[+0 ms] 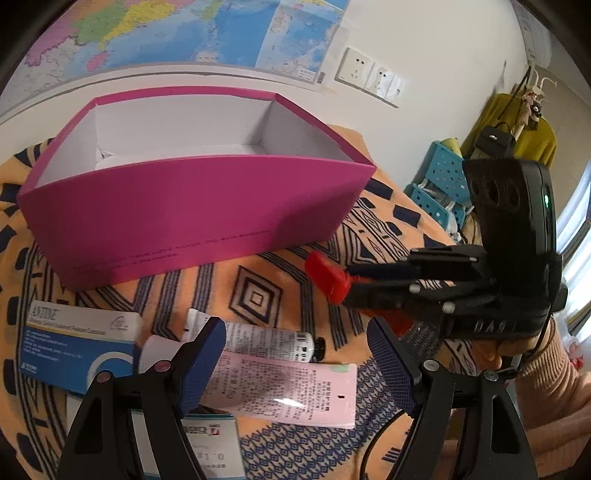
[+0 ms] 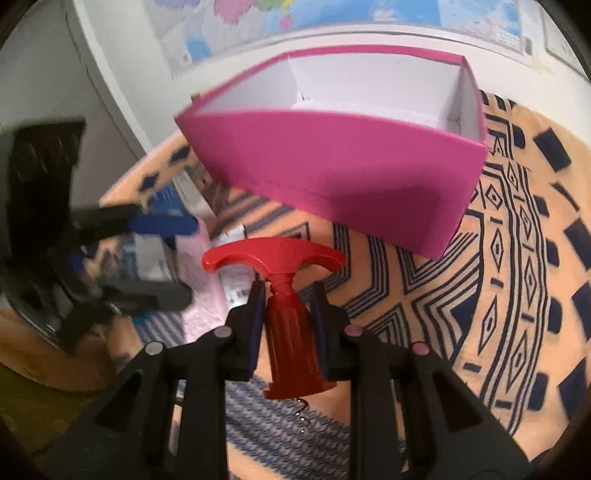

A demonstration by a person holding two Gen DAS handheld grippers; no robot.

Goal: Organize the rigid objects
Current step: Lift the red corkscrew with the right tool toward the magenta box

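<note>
A magenta box (image 1: 192,206) with a white inside stands open on the patterned cloth; it also shows in the right wrist view (image 2: 343,166). My right gripper (image 2: 288,295) is shut on a red corkscrew (image 2: 284,317), held above the cloth in front of the box; its handle shows in the left wrist view (image 1: 327,275). My left gripper (image 1: 295,354) is open above a pink tube (image 1: 295,391) and a white tube (image 1: 266,339). A blue and white medicine box (image 1: 77,347) lies at the left.
An orange cloth (image 2: 480,295) with dark blue patterns covers the table. Another white carton (image 1: 207,446) lies under my left gripper. A map hangs on the wall (image 1: 184,33). Blue crates (image 1: 439,184) stand at the right beyond the table.
</note>
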